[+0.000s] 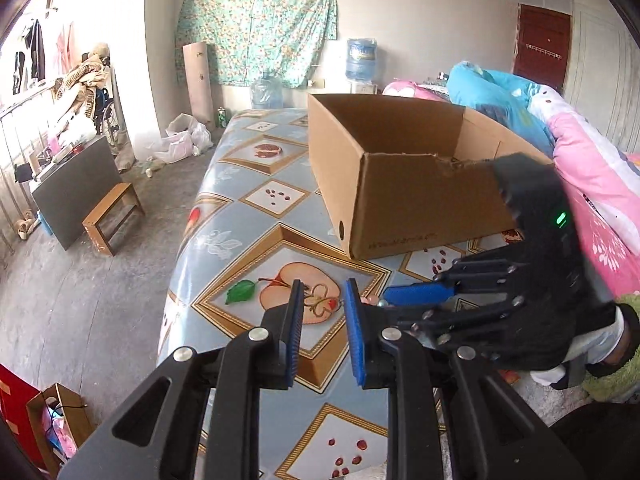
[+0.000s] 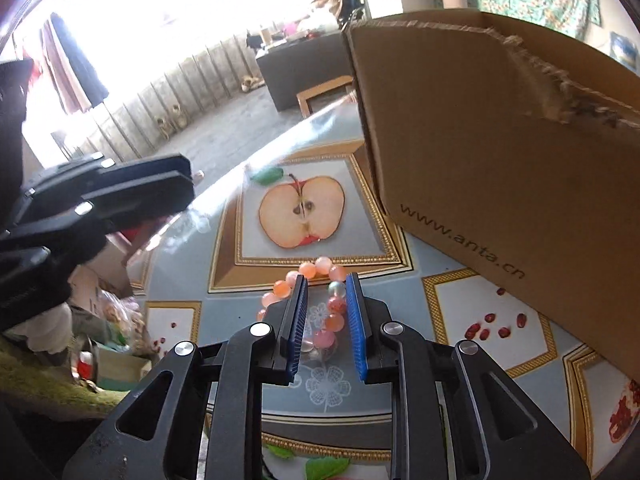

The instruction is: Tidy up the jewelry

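Left gripper (image 1: 320, 312): jaws standing apart, nothing between them, hovering above the desk (image 1: 248, 216).
Bracelet (image 2: 320, 268): lying on the desk, its bead loop passing between the right jaws.
Right gripper (image 2: 326, 312): jaws released, straddling the beads, not pressing.
Box (image 2: 500, 152): sitting beyond the right jaw.

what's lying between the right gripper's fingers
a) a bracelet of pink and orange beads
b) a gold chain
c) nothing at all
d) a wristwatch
a: the right wrist view shows a bracelet of round pink and orange beads lying on the tablecloth, part of its loop between the fingers of the right gripper, near the cardboard box.
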### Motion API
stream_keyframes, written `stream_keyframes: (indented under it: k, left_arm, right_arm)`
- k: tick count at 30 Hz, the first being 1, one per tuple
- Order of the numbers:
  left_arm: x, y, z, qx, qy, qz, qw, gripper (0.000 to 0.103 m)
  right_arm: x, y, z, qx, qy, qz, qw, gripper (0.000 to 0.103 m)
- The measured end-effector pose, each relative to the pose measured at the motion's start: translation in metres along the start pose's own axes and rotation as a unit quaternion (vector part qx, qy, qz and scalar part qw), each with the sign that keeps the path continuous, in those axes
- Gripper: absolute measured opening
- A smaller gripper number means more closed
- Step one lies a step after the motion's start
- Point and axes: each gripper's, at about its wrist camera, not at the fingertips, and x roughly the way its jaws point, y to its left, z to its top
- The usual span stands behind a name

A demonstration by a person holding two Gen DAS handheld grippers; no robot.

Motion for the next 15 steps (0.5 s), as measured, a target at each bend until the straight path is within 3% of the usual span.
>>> stream_keyframes:
  k: [3, 7, 15]
  left_arm:
    - [-0.005, 0.004, -0.001, 0.0, -0.009, -0.006, 0.9999, 0.019]
    - [-0.006, -0.001, 0.005, 0.007, -0.021, -0.016, 0.9996, 0.019]
    - [-0.013, -0.022, 0.04, 0.041, -0.066, -0.064, 0.9949, 0.019]
  right_arm:
    - [-0.003, 0.005, -0.002, -0.01, 0.006, -0.021, 1.0, 0.007]
    - [-0.017, -0.002, -0.007, 0.011, -0.005, -0.027, 1.0, 0.007]
    - [-0.107, -0.015, 0.005, 0.026, -0.085, -0.052, 0.995, 0.007]
